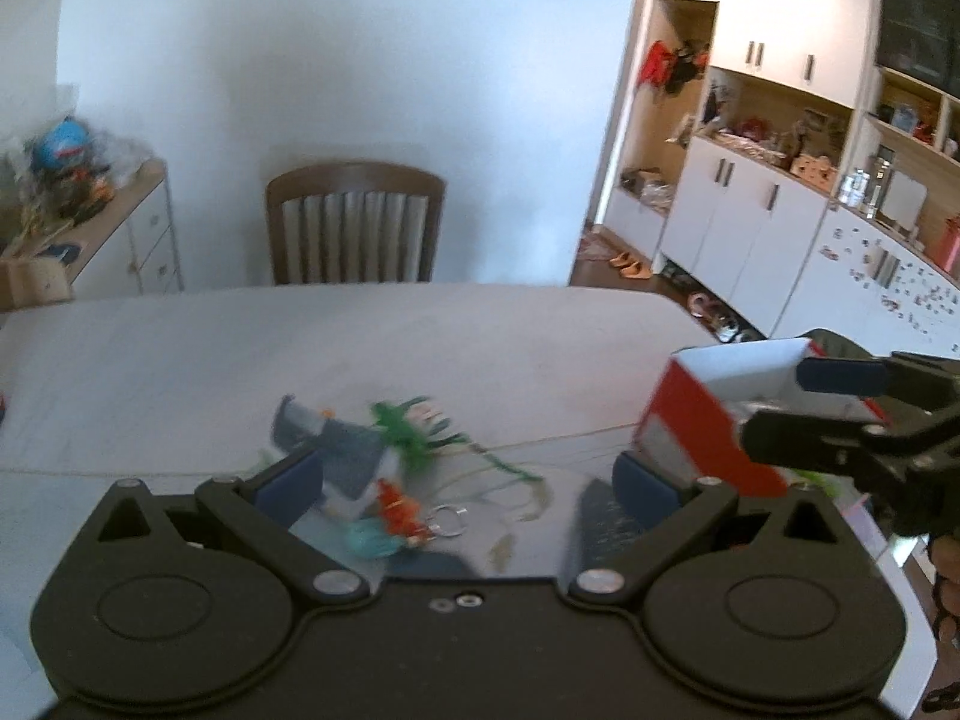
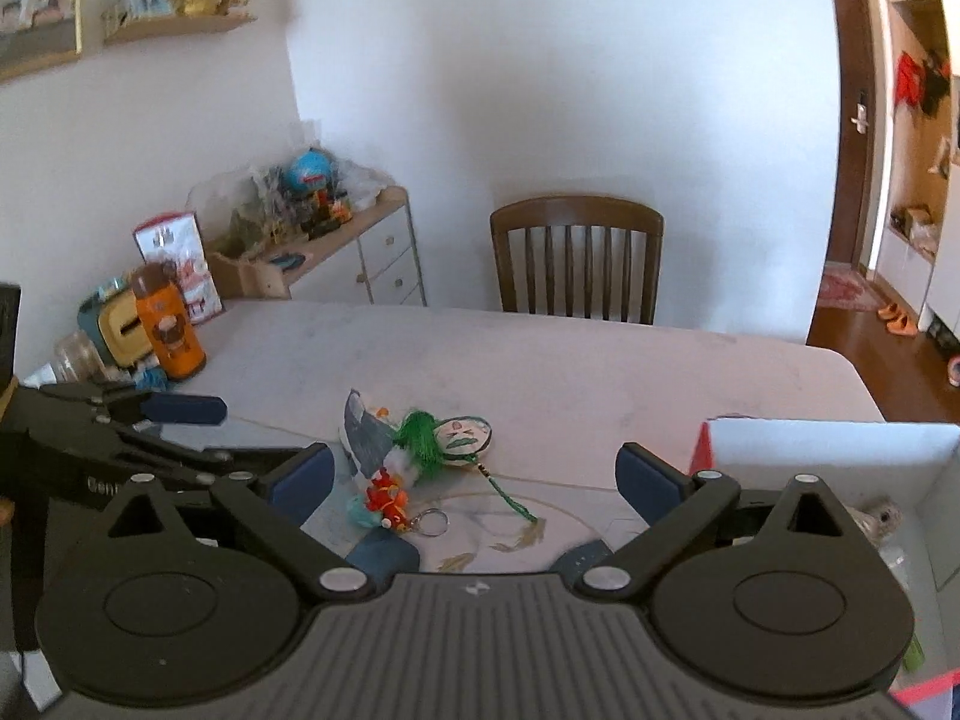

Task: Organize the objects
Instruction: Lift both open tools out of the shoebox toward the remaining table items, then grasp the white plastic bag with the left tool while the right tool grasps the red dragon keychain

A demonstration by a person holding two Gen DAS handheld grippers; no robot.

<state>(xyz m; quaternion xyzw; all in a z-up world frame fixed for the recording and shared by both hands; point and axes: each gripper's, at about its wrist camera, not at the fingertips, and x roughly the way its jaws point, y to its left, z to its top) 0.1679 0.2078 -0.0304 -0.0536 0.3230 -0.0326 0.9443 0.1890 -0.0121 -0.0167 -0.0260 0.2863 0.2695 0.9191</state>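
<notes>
Both claws spread, empty; only R view shows box interior w/ plush.

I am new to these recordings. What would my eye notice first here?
First, the bright pile of trinkets in the middle of the table: a green tassel, a red and teal keychain. Then the red and white box at the table's right side, open, with both grippers' blue fingers spread near the pile.

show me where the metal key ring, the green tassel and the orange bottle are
key ring [image 2: 433, 522], right wrist view, on the ring's wire loop.
green tassel [image 2: 418, 433], right wrist view, on the bushy green head.
orange bottle [image 2: 168, 324], right wrist view, on the middle of its body.
</notes>
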